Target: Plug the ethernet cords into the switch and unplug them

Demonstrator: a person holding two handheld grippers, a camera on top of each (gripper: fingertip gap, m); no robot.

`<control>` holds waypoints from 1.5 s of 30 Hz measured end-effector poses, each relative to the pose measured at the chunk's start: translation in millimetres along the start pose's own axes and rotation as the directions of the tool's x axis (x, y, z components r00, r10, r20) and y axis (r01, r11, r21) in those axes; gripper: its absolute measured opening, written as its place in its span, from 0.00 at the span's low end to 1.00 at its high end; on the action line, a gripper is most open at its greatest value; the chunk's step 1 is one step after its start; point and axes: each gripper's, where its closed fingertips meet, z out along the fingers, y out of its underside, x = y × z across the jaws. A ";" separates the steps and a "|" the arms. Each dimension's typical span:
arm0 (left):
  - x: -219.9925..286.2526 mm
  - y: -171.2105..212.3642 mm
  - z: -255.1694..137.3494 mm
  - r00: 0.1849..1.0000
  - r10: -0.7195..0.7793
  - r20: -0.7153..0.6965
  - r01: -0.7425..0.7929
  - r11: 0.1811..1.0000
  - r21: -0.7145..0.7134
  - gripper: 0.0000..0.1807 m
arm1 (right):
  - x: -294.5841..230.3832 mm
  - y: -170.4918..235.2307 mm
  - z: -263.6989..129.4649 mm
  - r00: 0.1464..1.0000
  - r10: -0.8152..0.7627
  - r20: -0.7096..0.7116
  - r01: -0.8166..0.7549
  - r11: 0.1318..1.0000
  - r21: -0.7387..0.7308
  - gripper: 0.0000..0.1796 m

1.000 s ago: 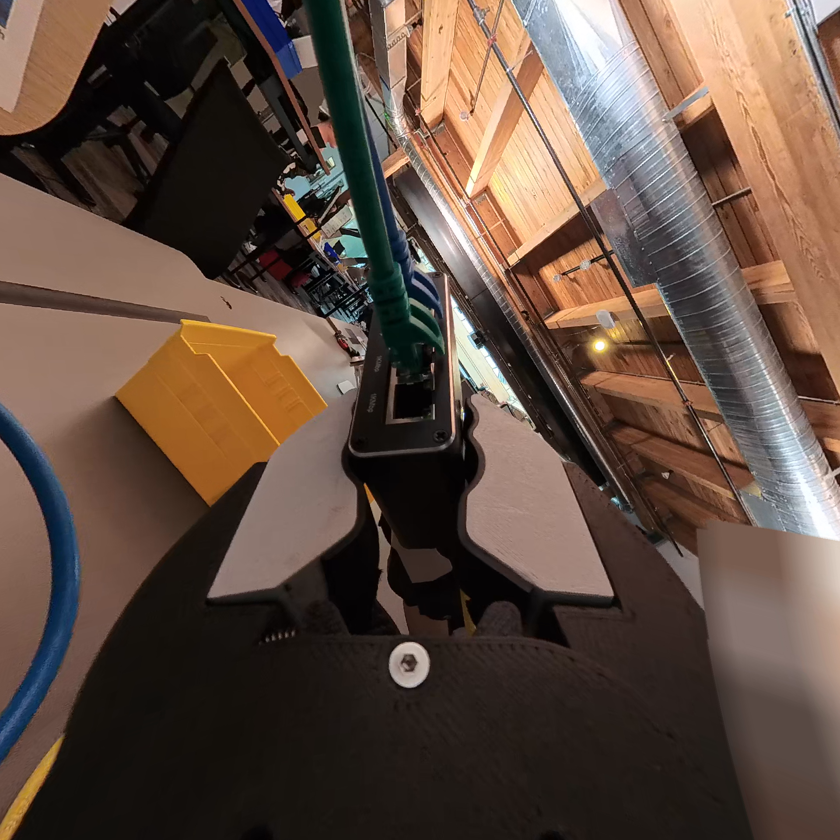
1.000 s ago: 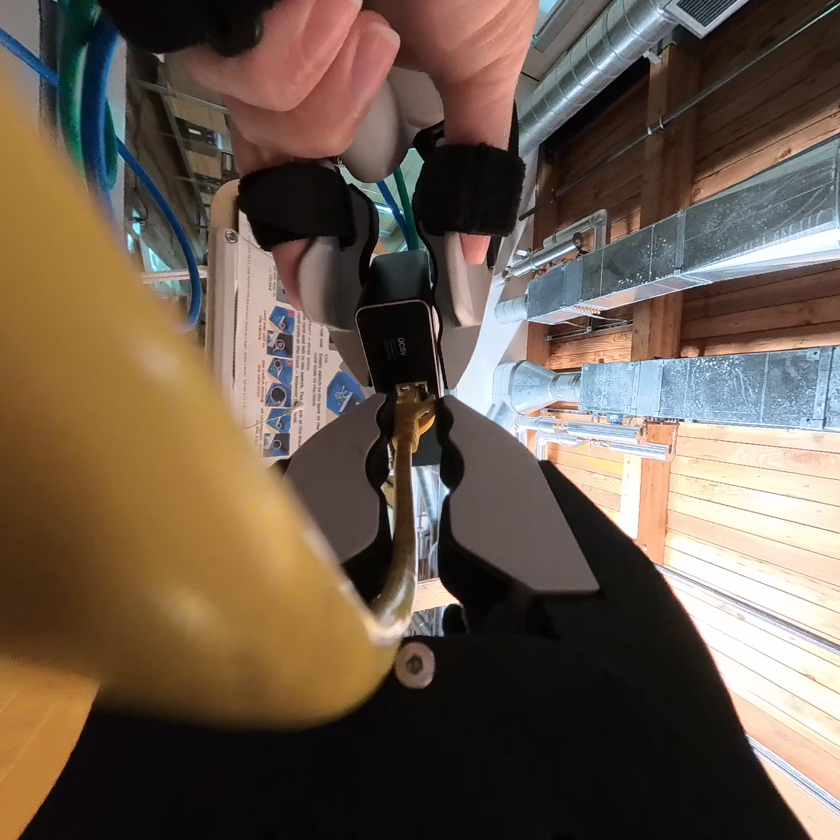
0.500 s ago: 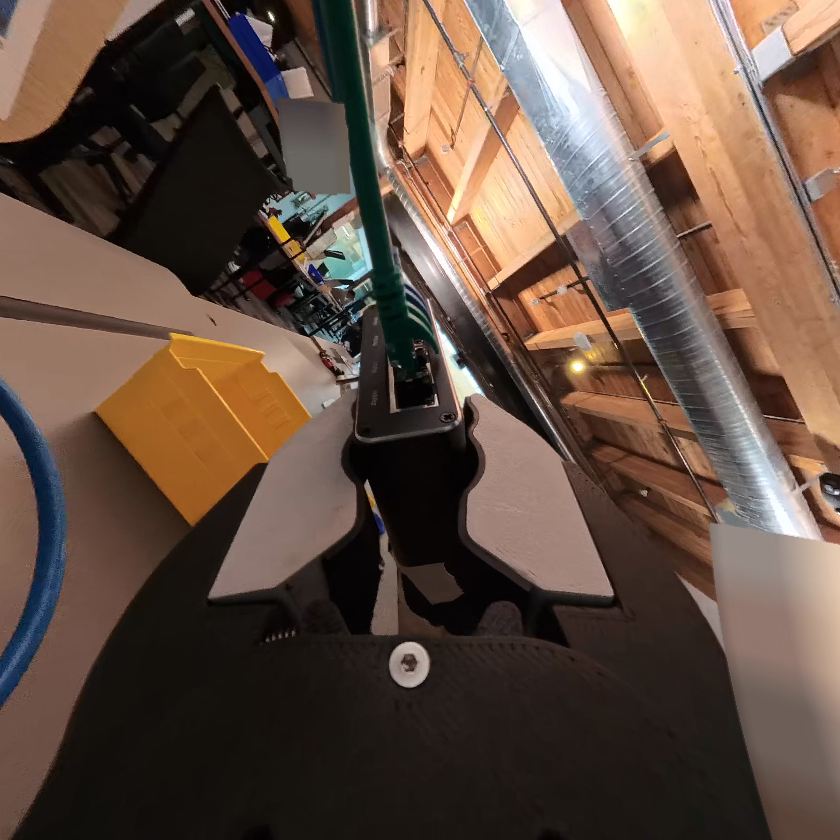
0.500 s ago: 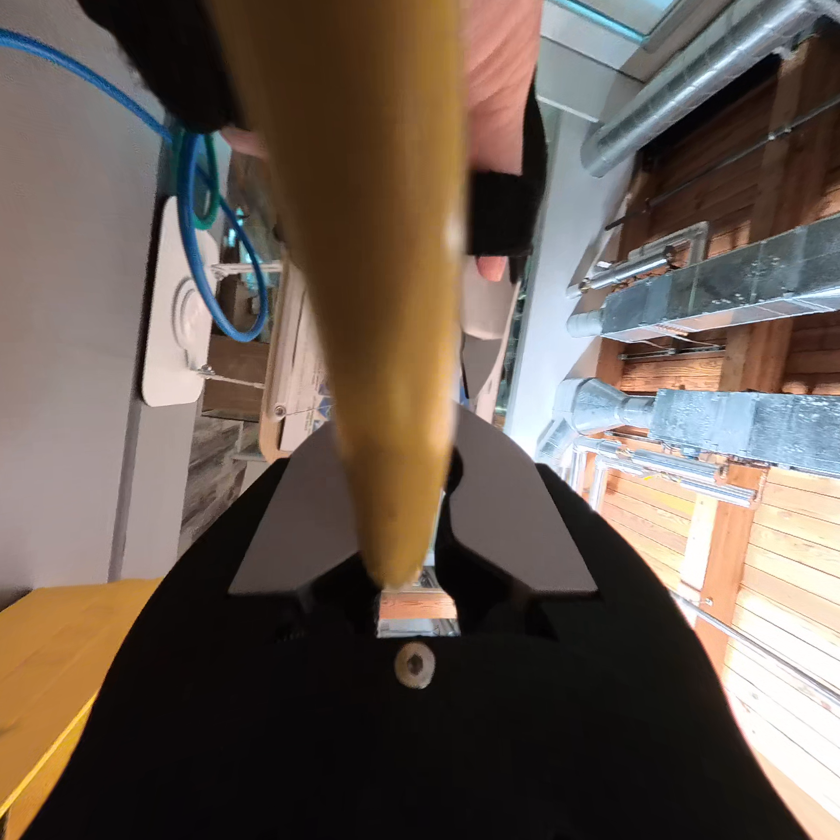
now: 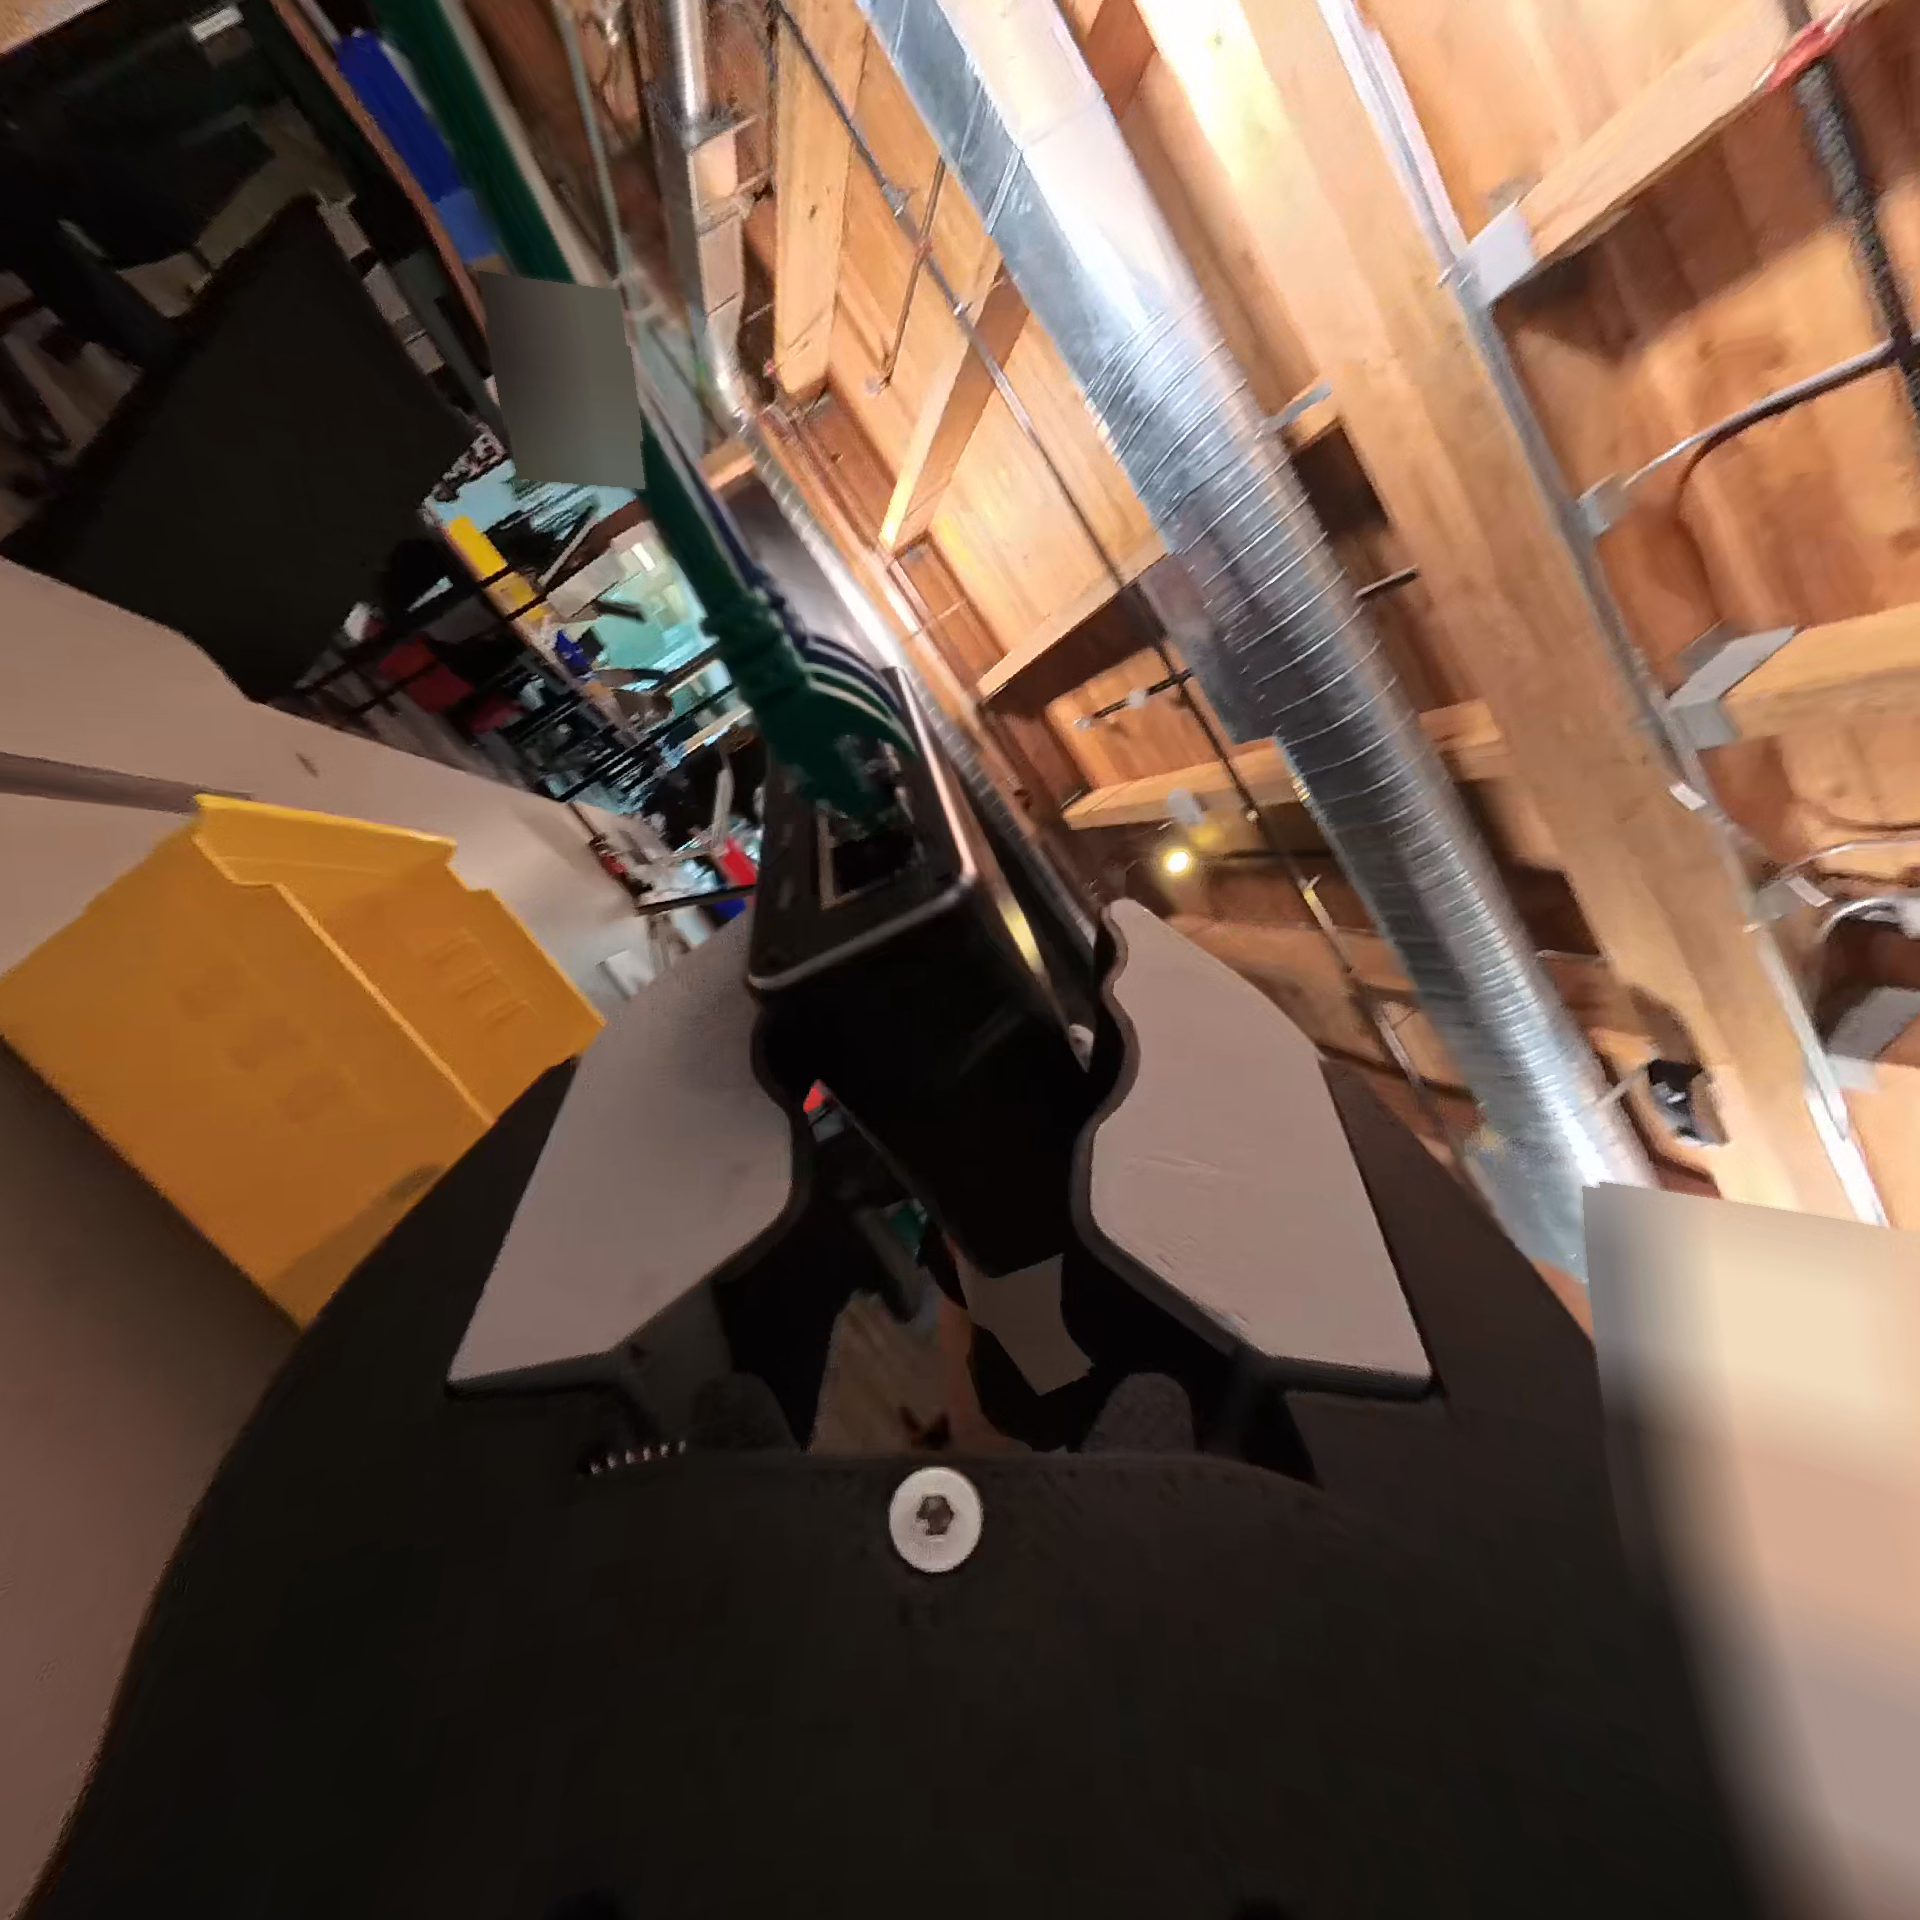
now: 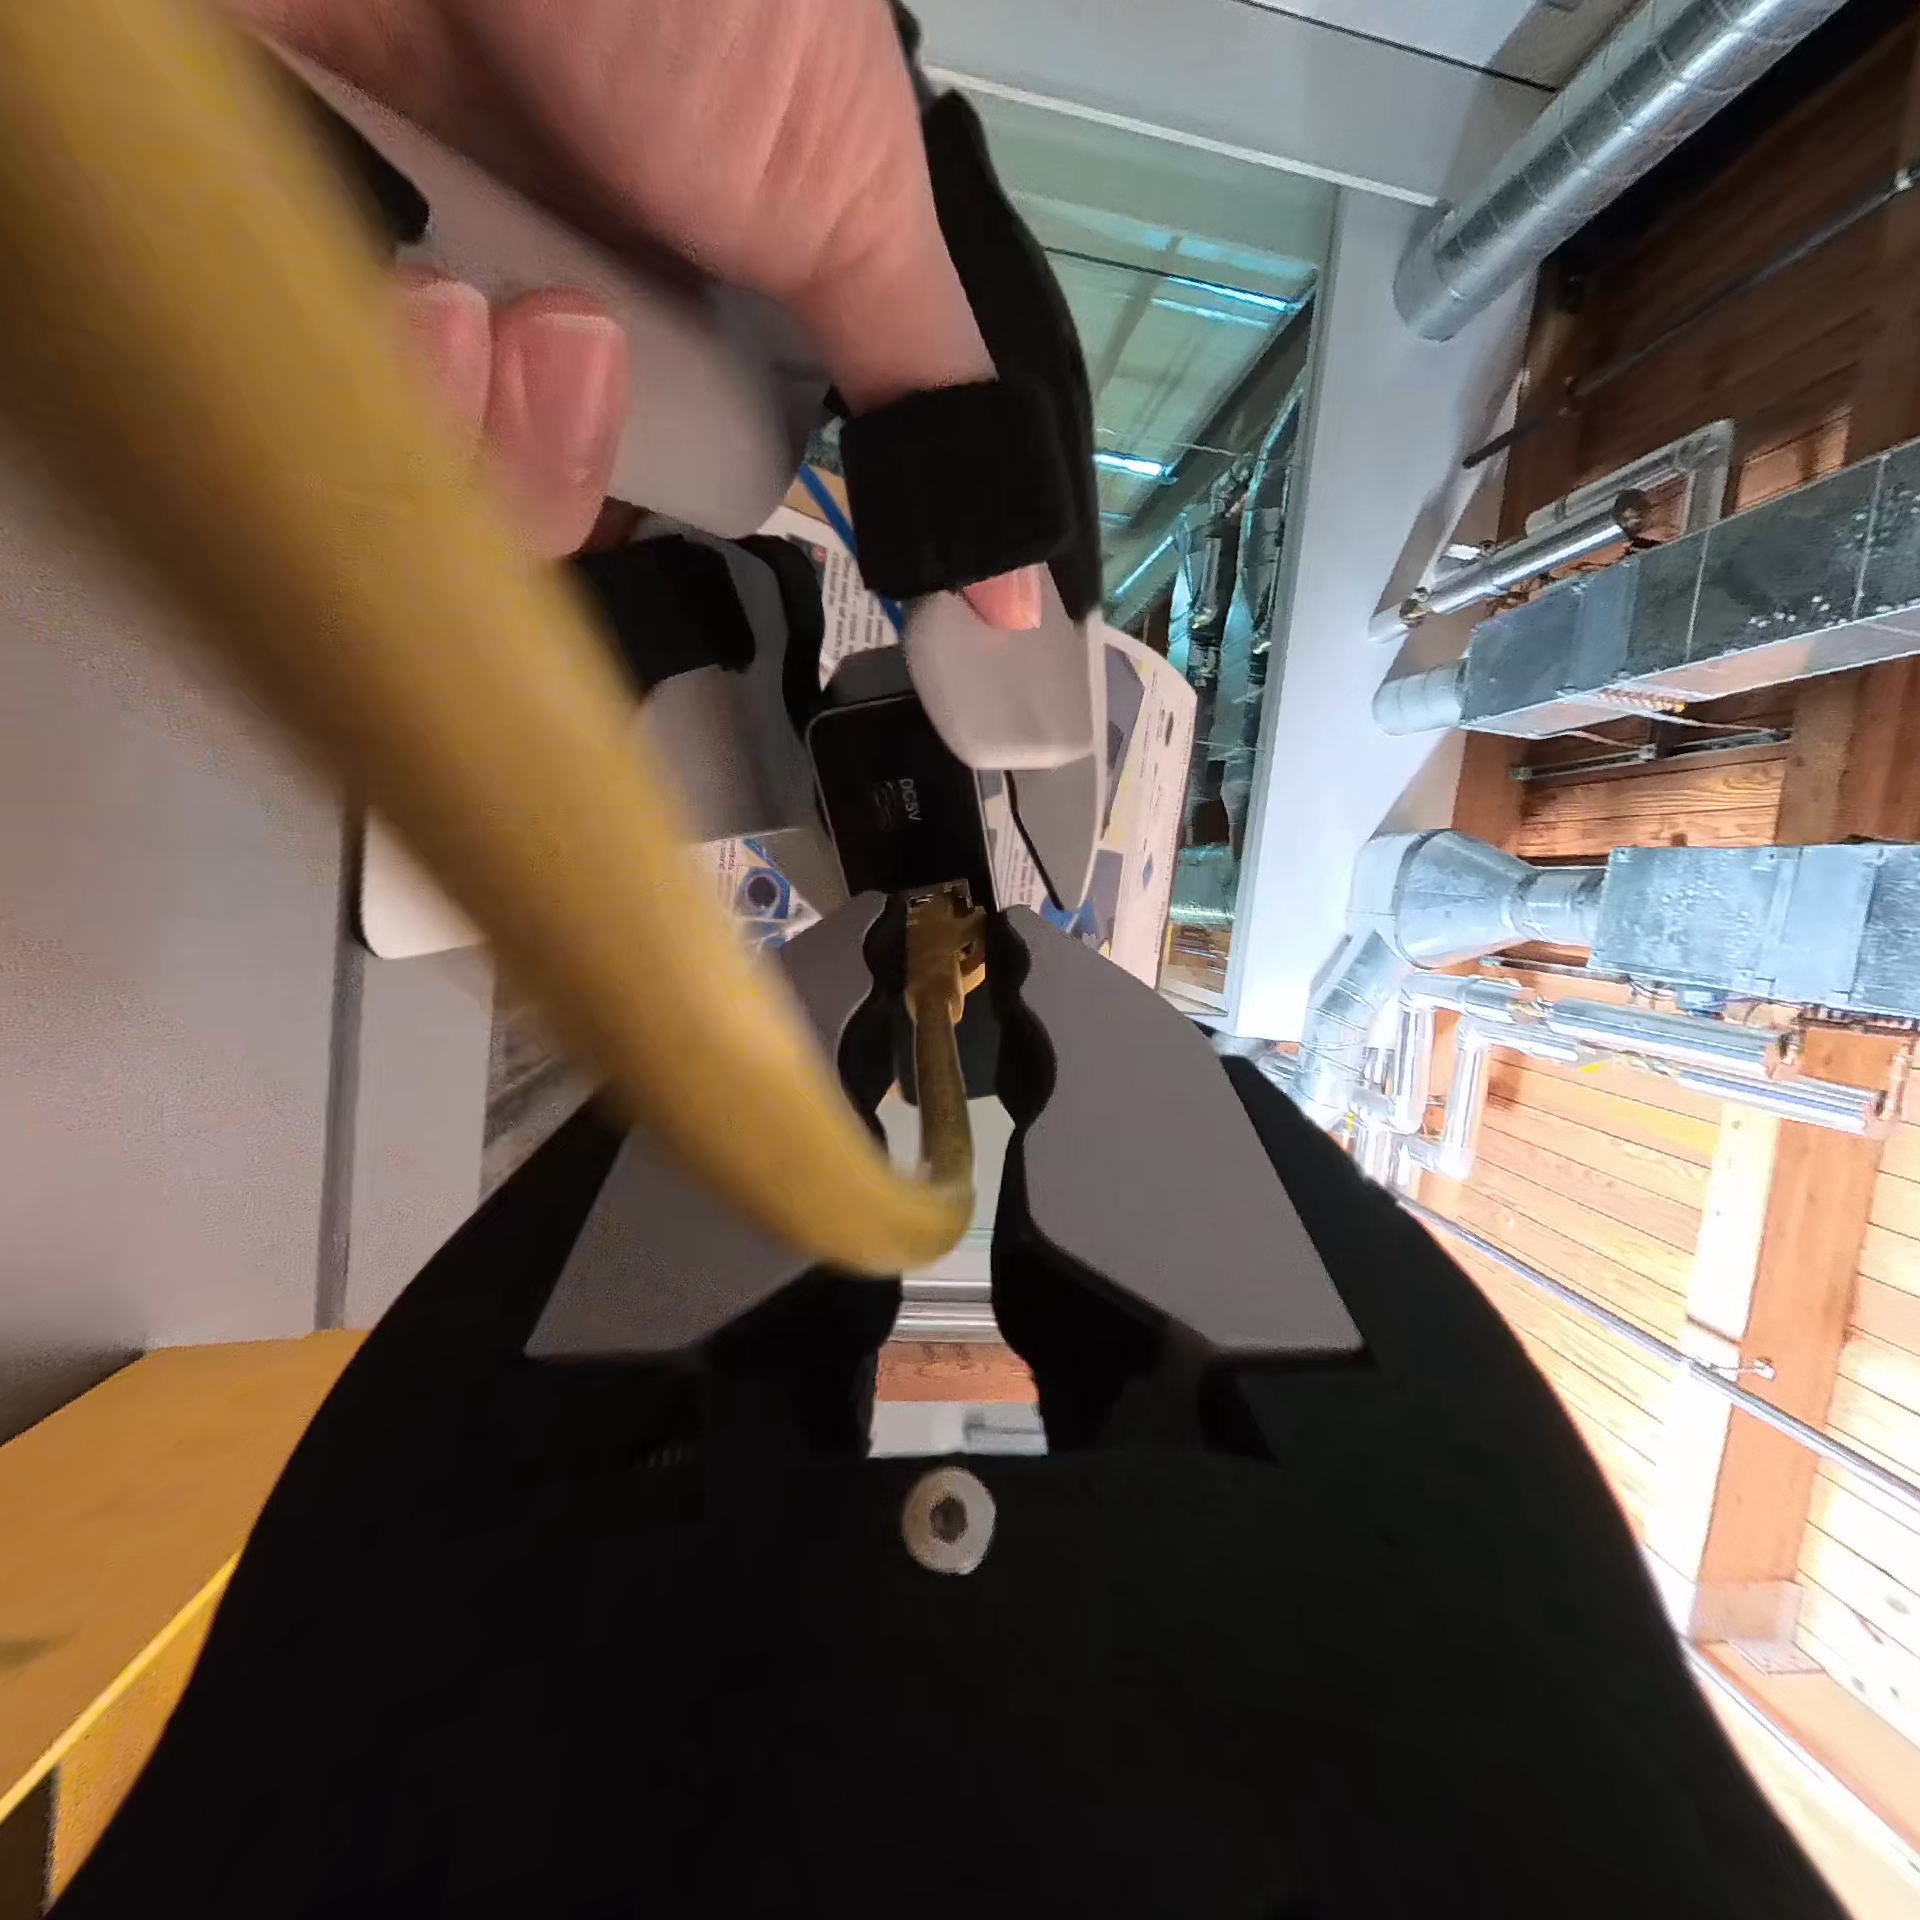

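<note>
In the left wrist view my left gripper (image 5: 925,966) is shut on the black switch (image 5: 935,1049) and holds it up, tilted. A green cord (image 5: 774,686) is plugged into it, with blue cords (image 5: 842,665) behind. The nearest port (image 5: 868,857) looks dark and empty. In the right wrist view my right gripper (image 6: 940,925) is shut on the yellow cord's plug (image 6: 940,940). The plug's tip meets the near end of the switch (image 6: 899,810). I cannot tell whether it sits in a port. The yellow cord (image 6: 416,623) loops close past the camera.
A yellow bin (image 5: 281,1039) stands on the beige table (image 5: 104,1351) at the left. A person's hand (image 6: 727,208) holds the left gripper, whose grey fingers (image 6: 997,686) clamp the switch. A yellow surface (image 6: 156,1507) lies at the lower left. Wooden beams and metal ducts (image 5: 1247,520) are overhead.
The yellow cord's loop swung from the middle of the right view to the left, uncovering the plug and switch. In the left view the switch has turned to the right.
</note>
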 end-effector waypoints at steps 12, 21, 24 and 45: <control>14.0 10.7 1.9 0.981 -0.147 -0.125 0.134 0.985 -0.108 0.20 | 7.2 4.8 -4.1 0.981 -0.148 -0.125 0.142 0.988 -0.058 0.08; 14.5 3.4 -4.3 0.976 -0.168 -0.141 0.157 0.984 -0.084 0.20 | 9.4 7.8 -12.2 0.963 -0.246 -0.106 0.251 0.967 0.038 0.17; 17.9 8.5 -3.0 0.977 -0.161 -0.142 0.145 0.982 -0.119 0.20 | 5.2 2.3 -8.6 0.947 -0.313 -0.075 0.318 0.945 0.076 0.17; 18.5 6.7 -3.7 0.955 -0.176 -0.240 0.156 0.983 -0.101 0.21 | 2.1 -7.8 -6.7 0.942 -0.329 0.061 0.314 0.932 0.184 0.10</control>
